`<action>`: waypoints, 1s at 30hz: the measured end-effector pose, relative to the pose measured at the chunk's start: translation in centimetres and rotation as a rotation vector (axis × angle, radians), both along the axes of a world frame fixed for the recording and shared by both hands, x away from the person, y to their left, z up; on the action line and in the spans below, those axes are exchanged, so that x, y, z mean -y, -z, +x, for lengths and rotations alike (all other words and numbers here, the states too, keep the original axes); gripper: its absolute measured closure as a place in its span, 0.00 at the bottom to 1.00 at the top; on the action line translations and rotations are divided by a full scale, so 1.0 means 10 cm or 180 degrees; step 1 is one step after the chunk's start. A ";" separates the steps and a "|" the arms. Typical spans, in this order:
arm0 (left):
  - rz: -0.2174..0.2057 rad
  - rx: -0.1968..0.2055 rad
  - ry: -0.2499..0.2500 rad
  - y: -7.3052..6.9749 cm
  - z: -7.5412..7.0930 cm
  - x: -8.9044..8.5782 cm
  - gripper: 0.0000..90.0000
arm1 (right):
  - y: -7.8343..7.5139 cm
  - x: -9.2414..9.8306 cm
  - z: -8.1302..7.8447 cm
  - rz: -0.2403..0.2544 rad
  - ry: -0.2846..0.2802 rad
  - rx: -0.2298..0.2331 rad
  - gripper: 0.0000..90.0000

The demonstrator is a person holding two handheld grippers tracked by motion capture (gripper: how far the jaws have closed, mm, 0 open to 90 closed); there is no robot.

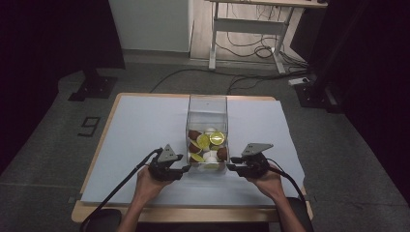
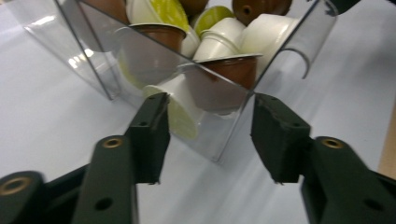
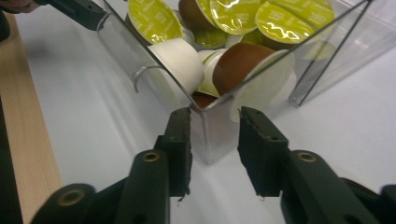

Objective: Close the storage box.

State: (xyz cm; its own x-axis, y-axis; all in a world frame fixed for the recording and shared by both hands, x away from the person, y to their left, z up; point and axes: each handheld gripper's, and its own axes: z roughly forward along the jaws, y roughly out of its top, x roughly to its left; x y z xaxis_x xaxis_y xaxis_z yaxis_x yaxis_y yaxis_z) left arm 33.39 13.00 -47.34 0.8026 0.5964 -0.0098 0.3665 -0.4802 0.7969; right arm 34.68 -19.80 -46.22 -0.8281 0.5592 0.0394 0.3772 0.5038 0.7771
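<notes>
Both hands reach forward, level: left gripper (image 1: 185, 170) and right gripper (image 1: 233, 167) each straddle a near corner of the clear box (image 1: 207, 104) (capsule-filled), jaws apart, not clamped.

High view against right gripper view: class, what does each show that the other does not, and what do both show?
High view alone: the person's hands, the floor cables and a desk frame beyond the table. Right gripper view alone: the wavy print on the green foil lids and the right gripper with its jaws astride a bottom corner of the clear box. Both: the clear box, its capsules, and the white sheet.
</notes>
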 end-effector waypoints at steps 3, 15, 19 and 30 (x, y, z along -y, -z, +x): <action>-0.0010 -0.0018 0.0053 0.00 0.00 0.01 0.60 | 0.00 -0.02 0.00 -0.0040 0.0000 0.0026 0.73; 0.0004 0.0049 -0.0063 -0.03 0.05 0.00 0.68 | -0.01 -0.10 0.03 -0.0063 0.0026 0.0036 0.75; -0.0002 0.0076 -0.0090 -0.02 0.07 -0.01 0.71 | 0.00 -0.11 0.06 -0.0056 0.0062 0.0044 0.76; -0.0064 0.0108 -0.0150 -0.03 0.12 -0.04 0.74 | 0.01 -0.13 0.10 -0.0049 0.0096 0.0016 0.77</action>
State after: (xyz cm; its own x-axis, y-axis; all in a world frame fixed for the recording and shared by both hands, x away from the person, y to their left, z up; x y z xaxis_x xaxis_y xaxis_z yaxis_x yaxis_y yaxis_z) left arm 34.59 13.38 -47.01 0.7738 0.6334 0.0045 0.3610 -0.4468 0.8186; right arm 35.72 -18.47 -46.27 -0.8110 0.5844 0.0264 0.3885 0.5043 0.7712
